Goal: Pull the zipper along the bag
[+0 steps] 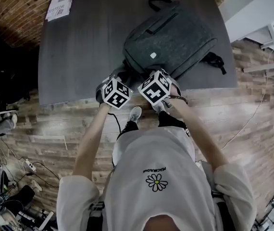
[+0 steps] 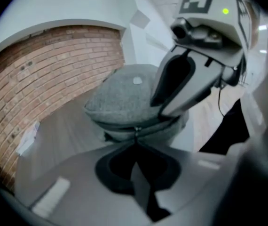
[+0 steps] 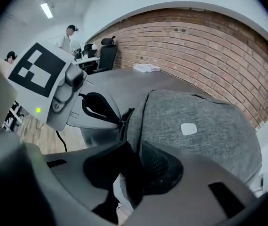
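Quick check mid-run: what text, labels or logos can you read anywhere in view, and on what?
"PEACEMINUSONE": upside down on the person's white T-shirt, by a daisy.
Booklet on the table: print too small to read.
White patch on the backpack: nothing legible.
Marker cubes: square patterns only, no words.

White short-sleeved shirt (image 1: 166,153); daisy print (image 1: 156,182) mid-chest, small lettering (image 1: 155,170) just above the daisy. Dark legwear (image 1: 169,120), pale shoe (image 1: 135,113). Left gripper (image 2: 136,138) and right gripper (image 3: 134,147): grey shells, black-and-white marker cubes.

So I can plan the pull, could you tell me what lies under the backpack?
The backpack rests on the dark table; anything directly beneath it is covered from view.
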Available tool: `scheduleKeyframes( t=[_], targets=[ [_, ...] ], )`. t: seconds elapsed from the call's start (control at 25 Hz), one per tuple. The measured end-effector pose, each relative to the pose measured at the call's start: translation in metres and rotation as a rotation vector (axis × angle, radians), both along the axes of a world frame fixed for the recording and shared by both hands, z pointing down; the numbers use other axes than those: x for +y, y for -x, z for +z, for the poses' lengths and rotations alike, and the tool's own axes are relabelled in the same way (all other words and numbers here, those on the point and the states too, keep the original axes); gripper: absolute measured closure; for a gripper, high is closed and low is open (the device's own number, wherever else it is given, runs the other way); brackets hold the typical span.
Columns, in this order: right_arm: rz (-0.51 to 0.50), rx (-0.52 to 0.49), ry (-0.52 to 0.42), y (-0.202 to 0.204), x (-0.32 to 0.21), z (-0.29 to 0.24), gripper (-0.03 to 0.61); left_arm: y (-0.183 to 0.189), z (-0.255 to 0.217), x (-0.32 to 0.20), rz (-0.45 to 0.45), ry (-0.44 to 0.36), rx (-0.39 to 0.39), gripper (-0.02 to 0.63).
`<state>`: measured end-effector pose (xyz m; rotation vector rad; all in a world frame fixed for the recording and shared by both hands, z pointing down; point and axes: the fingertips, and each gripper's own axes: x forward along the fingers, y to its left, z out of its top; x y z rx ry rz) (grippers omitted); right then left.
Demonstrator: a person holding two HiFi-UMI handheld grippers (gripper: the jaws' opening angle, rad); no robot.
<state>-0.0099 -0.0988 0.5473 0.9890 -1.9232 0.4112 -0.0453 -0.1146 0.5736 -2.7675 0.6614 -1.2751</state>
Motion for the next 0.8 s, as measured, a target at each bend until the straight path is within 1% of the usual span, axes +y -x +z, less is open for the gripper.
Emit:
scheduleKeyframes(
  t=[0.04,0.08,0.12,0.2,0.28,0.36,0.44,0.52,0.56,0.64,0.8],
  targets=[
    [-0.002,0.015,0.006,0.001,0.001,0.002,0.495,0.0,0.0,-0.002,0.0,-0.016,-0.012,0.609],
    [-0.002,0.018,0.014,0.002,0.002,0.003,0.534,0.0,0.001,-0.004,-0.006,-0.031,-0.022,0.609],
    [0.0,0.011,0.021,0.002,0.003,0.003,0.546,-0.002,0.001,-0.006,-0.016,-0.042,-0.027,0.609],
    [-0.007,-0.018,0.038,0.002,0.007,0.0,0.557,-0.004,0.001,-0.01,-0.037,-0.057,-0.022,0.609],
    [-0.039,-0.029,0.051,0.003,0.01,-0.004,0.56,-0.003,-0.002,-0.013,-0.031,-0.074,-0.025,0.607],
    [-0.09,-0.012,0.062,0.003,0.013,-0.006,0.56,-0.001,-0.006,-0.012,0.008,-0.098,-0.054,0.606],
    [-0.127,-0.015,0.086,-0.001,0.017,-0.006,0.561,0.003,-0.011,-0.004,0.064,-0.12,-0.089,0.606],
    [-0.133,-0.042,0.115,-0.005,0.021,-0.005,0.561,0.005,-0.012,0.005,0.103,-0.133,-0.106,0.607],
    [-0.135,-0.051,0.123,-0.006,0.023,-0.005,0.56,0.006,-0.01,0.007,0.108,-0.133,-0.105,0.607],
    [-0.152,-0.049,0.119,-0.005,0.027,-0.007,0.561,0.006,-0.009,0.003,0.082,-0.101,-0.077,0.607],
    [-0.239,0.021,0.09,-0.002,0.033,-0.009,0.561,0.006,-0.014,-0.011,-0.008,0.041,0.036,0.594]
  ],
)
